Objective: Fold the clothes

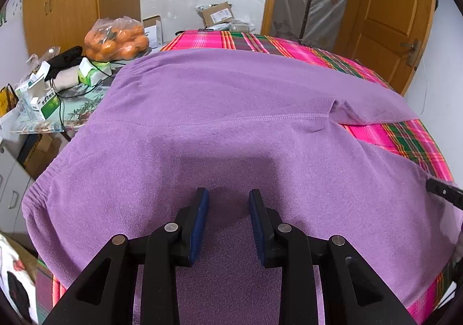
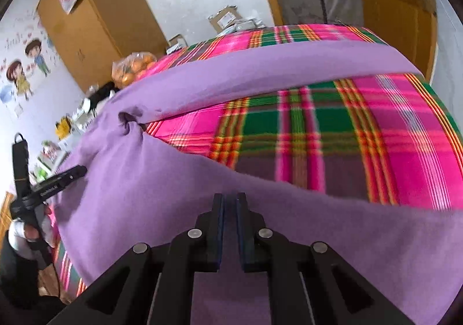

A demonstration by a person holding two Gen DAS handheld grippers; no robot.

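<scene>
Roughly: purple fleece trousers [image 1: 220,110] lay spread flat on the plaid bed cover [image 2: 332,128], both legs apart in a V, waistband toward the cluttered bench [image 1: 58,105]. No fold showed, so the folding looked largely left to do. Left hand-held gripper [image 1: 228,194] hovered low over the near leg, jaws parted, holding nothing. Right hand-held gripper [image 2: 230,197] sat at the near leg's edge, jaws nearly closed; whether cloth was pinched, I couldn't tell.
</scene>
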